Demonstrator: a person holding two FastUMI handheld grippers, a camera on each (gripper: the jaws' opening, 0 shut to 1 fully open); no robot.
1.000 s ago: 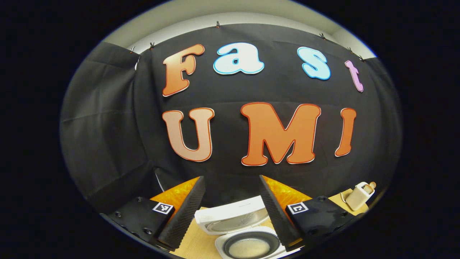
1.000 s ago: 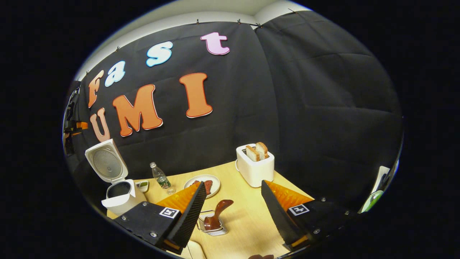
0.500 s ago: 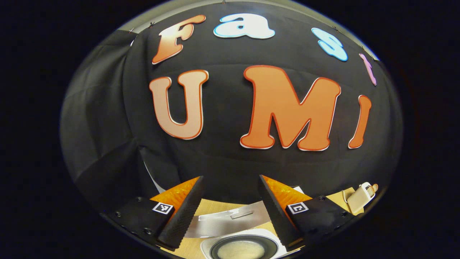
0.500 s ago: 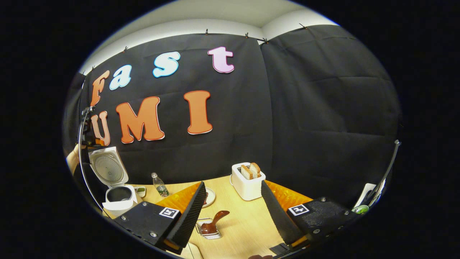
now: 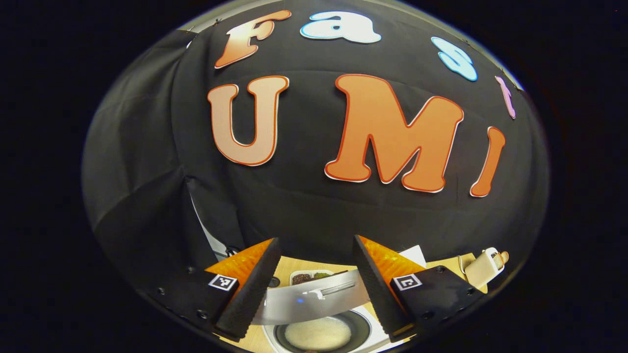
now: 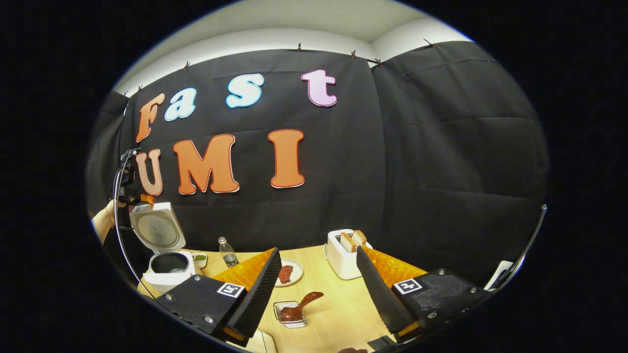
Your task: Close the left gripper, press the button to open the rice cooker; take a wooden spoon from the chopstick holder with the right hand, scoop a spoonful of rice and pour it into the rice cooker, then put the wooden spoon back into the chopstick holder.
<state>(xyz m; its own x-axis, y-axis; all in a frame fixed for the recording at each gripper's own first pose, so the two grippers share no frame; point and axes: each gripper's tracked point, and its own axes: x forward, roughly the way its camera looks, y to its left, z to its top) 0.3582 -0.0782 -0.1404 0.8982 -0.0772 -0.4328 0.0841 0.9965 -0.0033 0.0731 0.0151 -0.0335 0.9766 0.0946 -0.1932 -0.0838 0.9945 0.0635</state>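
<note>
Moved closer over the white rice cooker (image 5: pixel 321 333) with the left gripper (image 5: pixel 314 284), fingers apart and empty; lid edge now passing between them. Pulled back from the table with the right gripper (image 6: pixel 316 289), also spread wide, holding nothing. Saw pale rice inside the dark pot. Found the brown wooden spoon (image 6: pixel 300 308) resting in the small wire chopstick holder (image 6: pixel 289 316), probably returned. Judged task nearly finished.

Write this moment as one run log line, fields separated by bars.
rice cooker: lid up, rice inside | wooden spoon: in chopstick holder | left gripper: open above cooker | right gripper: open, empty
</note>
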